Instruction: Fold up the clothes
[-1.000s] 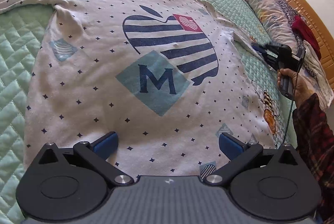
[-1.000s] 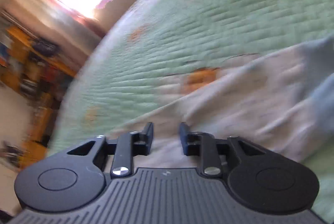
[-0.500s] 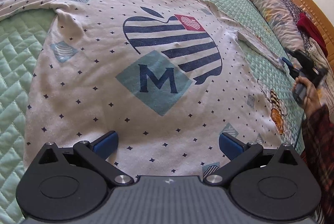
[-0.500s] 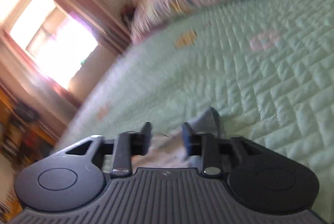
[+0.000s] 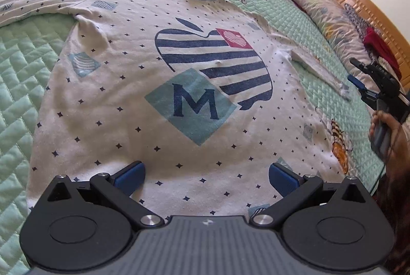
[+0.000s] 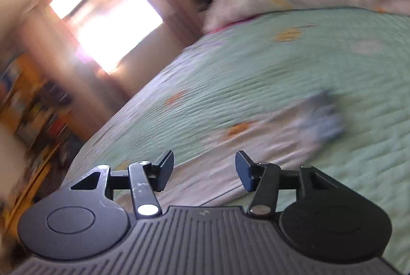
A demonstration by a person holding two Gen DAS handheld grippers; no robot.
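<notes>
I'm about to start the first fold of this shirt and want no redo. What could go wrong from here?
1. The right sleeve lies narrow and bunched on the quilt; folding now may trap creases.
2. Both grippers are open and hold nothing: the left gripper hovers over the shirt, the right gripper sits off it.
3. The right wrist view is blurred, so a grab there could miss.
</notes>
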